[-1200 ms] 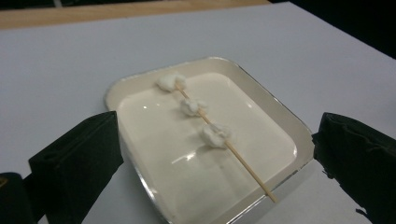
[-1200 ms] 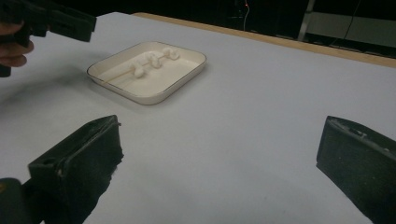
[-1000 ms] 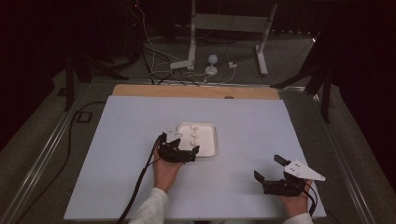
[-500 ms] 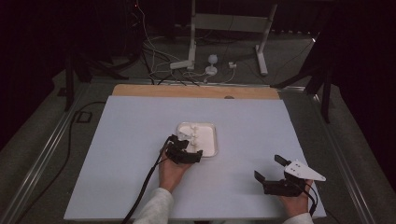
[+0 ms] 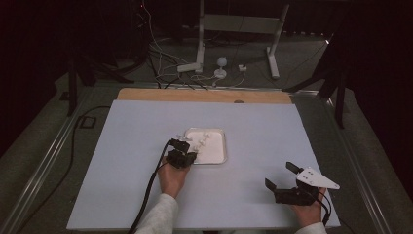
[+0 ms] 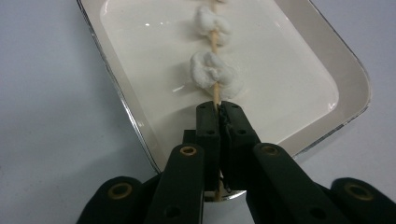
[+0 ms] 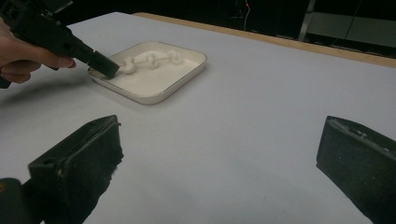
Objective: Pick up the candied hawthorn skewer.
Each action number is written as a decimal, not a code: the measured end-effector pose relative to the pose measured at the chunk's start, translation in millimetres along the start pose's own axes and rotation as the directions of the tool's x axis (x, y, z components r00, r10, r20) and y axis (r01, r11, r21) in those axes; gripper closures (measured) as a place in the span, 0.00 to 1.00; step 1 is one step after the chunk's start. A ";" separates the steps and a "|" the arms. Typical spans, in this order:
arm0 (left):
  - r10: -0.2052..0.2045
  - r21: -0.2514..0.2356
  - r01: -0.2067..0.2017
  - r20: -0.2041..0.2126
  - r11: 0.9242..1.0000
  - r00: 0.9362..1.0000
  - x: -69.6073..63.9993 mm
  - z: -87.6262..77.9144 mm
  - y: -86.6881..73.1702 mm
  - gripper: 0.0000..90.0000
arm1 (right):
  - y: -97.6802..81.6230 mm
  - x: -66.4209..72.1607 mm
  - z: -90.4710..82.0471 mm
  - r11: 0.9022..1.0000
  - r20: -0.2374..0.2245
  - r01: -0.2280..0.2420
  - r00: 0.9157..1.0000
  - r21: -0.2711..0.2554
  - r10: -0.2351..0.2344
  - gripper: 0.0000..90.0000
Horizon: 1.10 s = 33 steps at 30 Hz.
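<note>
My left gripper [image 6: 218, 109] has just closed its jaws onto the thin wooden skewer [image 6: 215, 95], whose end lies over the near rim of the glossy white rounded-rectangle tray [image 6: 350, 70]. Grasp step looks done; next I'd lift it level so the soft, lumpy white marshmallows [image 6: 215, 74] stay threaded. My right gripper [image 7: 219, 158] hangs wide apart, idle over the matte table [image 7: 261, 84].
</note>
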<state>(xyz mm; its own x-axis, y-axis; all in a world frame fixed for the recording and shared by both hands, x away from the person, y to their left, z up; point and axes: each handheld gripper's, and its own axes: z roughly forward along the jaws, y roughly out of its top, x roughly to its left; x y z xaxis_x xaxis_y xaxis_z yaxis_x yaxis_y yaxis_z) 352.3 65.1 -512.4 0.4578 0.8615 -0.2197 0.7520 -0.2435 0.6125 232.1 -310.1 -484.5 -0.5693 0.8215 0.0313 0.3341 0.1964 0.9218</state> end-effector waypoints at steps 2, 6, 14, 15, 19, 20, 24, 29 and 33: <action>-0.007 -0.001 0.007 0.012 1.000 1.000 1.5 -0.7 -0.2 0.99 | 0.0 0.0 0.0 1.000 0.000 0.000 1.000 0.000 0.000 0.00; -0.022 -0.019 0.022 0.030 1.000 0.999 2.7 -4.5 -2.1 0.99 | 0.1 0.2 -0.2 1.000 0.000 0.003 1.000 0.000 -0.003 0.00; -0.017 -0.069 0.021 0.062 0.997 0.998 3.9 -19.2 -1.7 0.99 | 0.1 0.4 -0.3 1.000 0.001 -0.001 1.000 -0.001 0.001 0.00; -0.016 -0.076 0.021 0.065 0.997 0.998 4.2 -21.5 -1.6 0.99 | 0.1 0.4 -0.2 1.000 0.001 -0.001 1.000 -0.001 0.001 0.00; -0.012 -0.102 0.019 0.075 0.995 0.997 6.6 -30.3 -1.5 0.99 | 0.1 0.3 -0.1 1.000 0.001 -0.002 1.000 -0.001 0.002 0.00; -0.012 -0.110 0.021 0.080 0.994 0.997 7.2 -32.6 -1.6 0.99 | 0.1 0.3 -0.1 1.000 0.001 -0.003 1.000 -0.001 0.003 0.00; -0.011 -0.138 0.023 0.086 0.990 0.996 9.6 -41.3 -2.9 0.99 | 0.2 0.6 -0.4 1.000 0.002 -0.003 1.000 -0.001 0.003 0.00; -0.012 -0.166 0.027 0.092 0.986 0.996 12.8 -50.3 -6.0 0.99 | 0.1 0.2 -0.6 1.000 0.001 -0.021 1.000 -0.009 0.021 0.00; -0.004 -0.192 0.022 0.090 0.981 0.996 13.9 -57.2 -9.4 0.99 | 0.7 1.2 -1.1 0.999 0.002 -0.032 0.999 -0.012 0.032 0.00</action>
<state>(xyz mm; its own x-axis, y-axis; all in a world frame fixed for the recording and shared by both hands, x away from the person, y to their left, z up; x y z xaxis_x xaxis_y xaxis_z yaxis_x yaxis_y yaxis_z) 324.5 104.9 -477.8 0.4951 0.8191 -0.2896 0.6566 -0.1345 0.7421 230.8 -309.6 -483.4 -0.5565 0.8287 0.0601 0.3429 0.1633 0.9251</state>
